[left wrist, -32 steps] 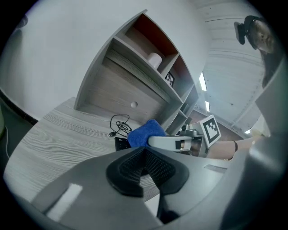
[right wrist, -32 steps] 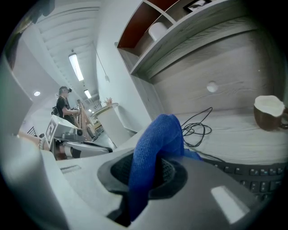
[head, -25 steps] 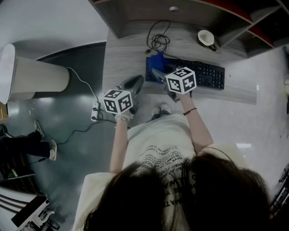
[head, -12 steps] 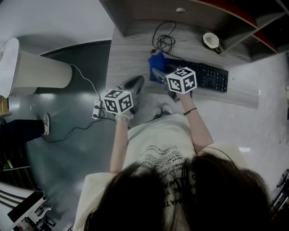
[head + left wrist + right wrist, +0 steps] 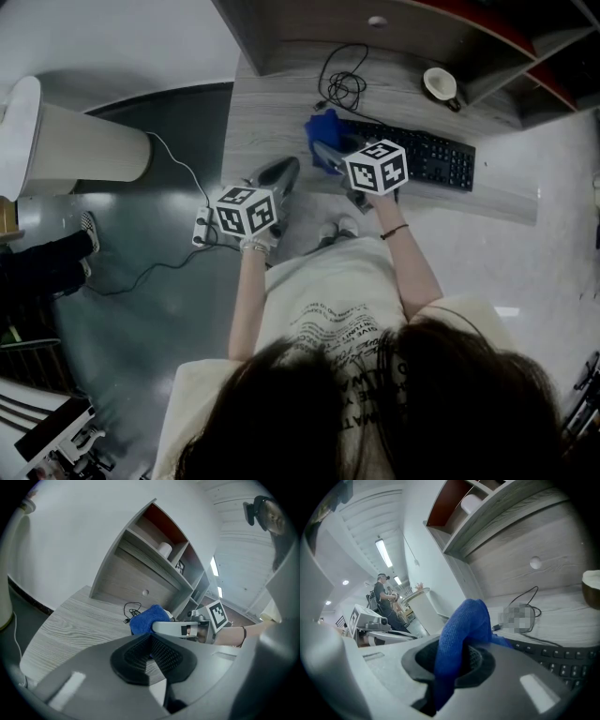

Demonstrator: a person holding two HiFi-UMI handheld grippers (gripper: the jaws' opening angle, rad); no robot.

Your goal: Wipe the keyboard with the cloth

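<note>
Head view: the print on my shirt is too small to read. At upper centre, my right gripper holds the blue cloth at the keyboard's left end, with a coiled cable behind.
Left gripper view: my left gripper is closed, empty.
Right gripper view: the jaws are clenched on the cloth.

No wording reads clearly. The person's shirt carries several lines of dark print, seen upside down and too blurred to spell out. The keyboard keys probably bear legends, but they are too small to read.
</note>
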